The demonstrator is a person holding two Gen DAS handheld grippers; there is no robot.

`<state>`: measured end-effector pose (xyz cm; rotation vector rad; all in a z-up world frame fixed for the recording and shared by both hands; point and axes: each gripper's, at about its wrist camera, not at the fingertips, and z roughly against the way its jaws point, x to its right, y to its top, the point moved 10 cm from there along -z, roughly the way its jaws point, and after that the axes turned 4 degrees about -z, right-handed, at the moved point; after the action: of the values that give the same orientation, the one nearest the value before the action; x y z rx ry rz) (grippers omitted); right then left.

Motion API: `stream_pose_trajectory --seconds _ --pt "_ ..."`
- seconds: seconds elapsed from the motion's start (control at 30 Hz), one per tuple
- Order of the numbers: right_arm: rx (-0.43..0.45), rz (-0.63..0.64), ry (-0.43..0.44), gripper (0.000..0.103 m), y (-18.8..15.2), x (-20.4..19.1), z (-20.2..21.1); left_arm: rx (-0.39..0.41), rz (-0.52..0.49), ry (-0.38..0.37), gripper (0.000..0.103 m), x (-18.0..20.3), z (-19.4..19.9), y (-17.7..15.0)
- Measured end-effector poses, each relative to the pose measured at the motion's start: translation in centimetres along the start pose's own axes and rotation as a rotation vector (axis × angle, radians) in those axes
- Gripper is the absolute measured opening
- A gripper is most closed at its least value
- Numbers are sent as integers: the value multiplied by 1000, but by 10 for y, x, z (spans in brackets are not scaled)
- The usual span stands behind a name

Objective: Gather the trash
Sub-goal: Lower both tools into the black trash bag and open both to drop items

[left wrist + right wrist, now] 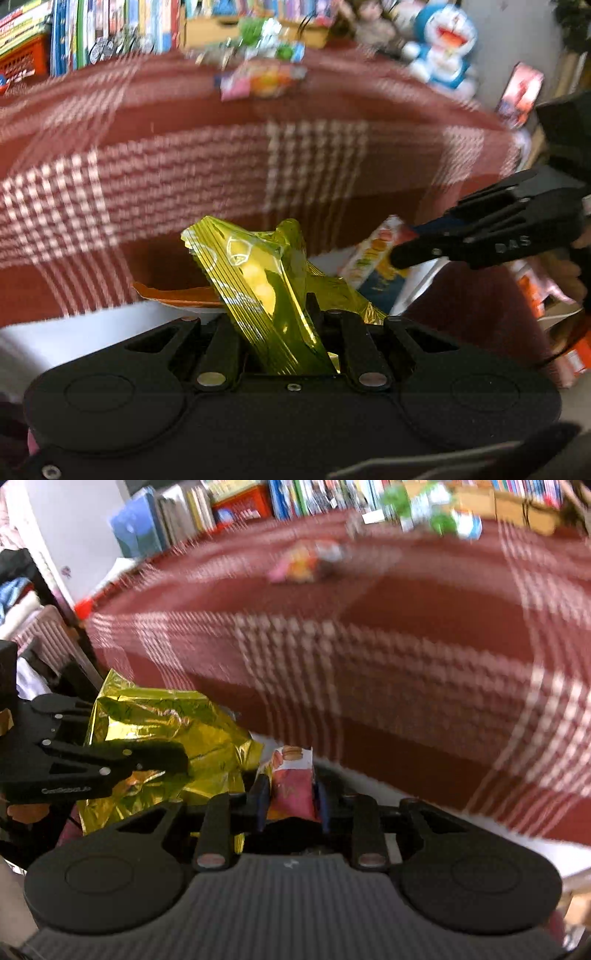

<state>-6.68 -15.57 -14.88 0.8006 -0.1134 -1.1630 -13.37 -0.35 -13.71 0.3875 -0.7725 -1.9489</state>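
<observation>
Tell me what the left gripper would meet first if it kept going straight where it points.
Probably the red checked cloth hanging ahead, past the gold wrapper the left gripper holds; depth is unclear through the blur.

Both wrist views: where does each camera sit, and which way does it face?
Left wrist: on the left gripper, looking along its jaws, shut on a gold wrapper, over the red checked cloth; the right gripper shows at right.
Right wrist: on the right gripper, jaws shut on a pink packet; the left gripper shows at left.
Shared: cloth, gold wrapper, packet, far wrapper pile.
</observation>
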Motion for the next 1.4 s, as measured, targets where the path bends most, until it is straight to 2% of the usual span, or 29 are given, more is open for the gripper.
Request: stream_pose_trajectory --seconds 0.1,0.2,0.27,0.43,0.63,0.77,0.83,0.9,0.93,0.97,1.13,1.3,1.4 --pt "-51 -11 -14 31 -14 8 -19 -74 5 54 12 -4 -27 -12" --pt "-94 -15 -25 31 -24 12 -35 -149 15 74 12 -3 -50 -22" --pt "-120 -16 -29 31 -31 16 -44 -258 25 91 12 -2 -67 -35" --pt "-166 -25 -49 31 -45 23 -64 -331 47 127 12 -4 -95 -54" --pt "-185 -50 -50 31 -51 27 -73 -336 38 127 13 -4 -104 -60" --pt "-184 -62 -44 33 -51 24 -76 -332 43 125 19 0 -101 -56" --pt "-182 -64 -44 37 -52 23 -76 -329 41 131 36 -1 -98 -53" --pt "-179 -71 -44 45 -51 26 -75 -319 31 150 70 -3 -90 -48" --pt "-178 -78 -48 54 -51 27 -74 -310 19 171 77 -4 -89 -46" --pt "-179 -87 -46 59 -51 28 -74 -302 3 194 86 -5 -87 -44" --pt "-163 -108 -38 64 -49 32 -68 -264 -50 255 87 -7 -75 -32" --pt "-104 -95 -35 66 -35 32 -50 -205 -34 241 88 -7 -55 -12" --pt "-42 -59 -28 68 -20 25 -32 -141 -47 238 91 -6 -36 7"
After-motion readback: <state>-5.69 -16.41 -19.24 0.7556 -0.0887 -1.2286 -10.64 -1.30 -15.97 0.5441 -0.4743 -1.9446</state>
